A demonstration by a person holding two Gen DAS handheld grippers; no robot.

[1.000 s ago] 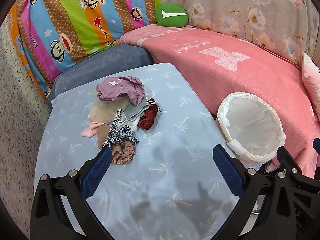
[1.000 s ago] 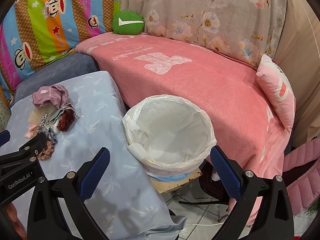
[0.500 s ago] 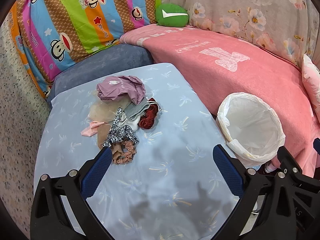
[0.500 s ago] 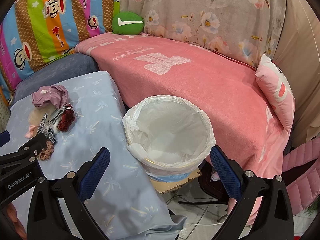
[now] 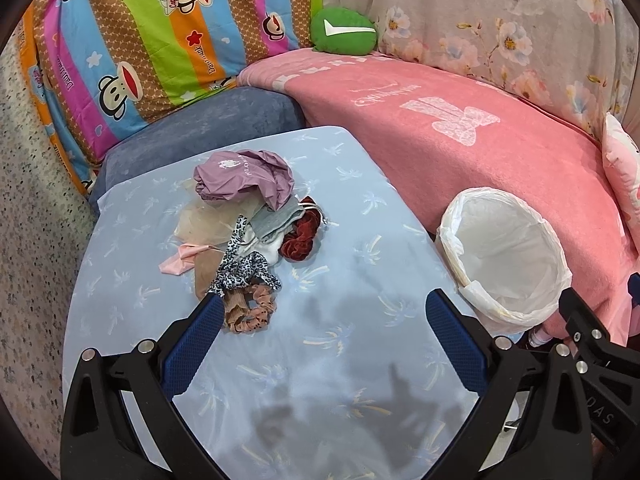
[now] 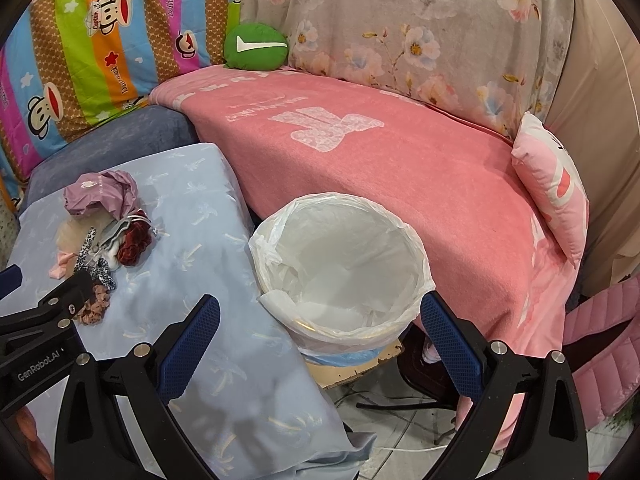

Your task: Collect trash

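A pile of trash lies on the light blue tablecloth [image 5: 320, 360]: a crumpled purple bag [image 5: 244, 178], a clear plastic wrapper [image 5: 204, 222], a dark red scrunchie [image 5: 300, 236], a leopard-print band [image 5: 240, 268], a brown scrunchie [image 5: 248, 312] and a pink scrap [image 5: 180, 260]. My left gripper [image 5: 320, 312] is open above the table, its left pad close to the brown scrunchie. A bin with a white liner [image 6: 340, 264] stands beside the table. My right gripper [image 6: 320, 316] hangs open over the bin's near rim, holding nothing. The pile [image 6: 104, 236] shows at the left of the right wrist view.
A pink blanket [image 6: 400, 168] covers the sofa behind the bin, with a pink pillow [image 6: 552, 200] at its right end and a green cushion [image 5: 344, 32] at the back. A striped cartoon sheet [image 5: 140, 40] hangs at the left. Tiled floor and cables [image 6: 400, 412] lie below the bin.
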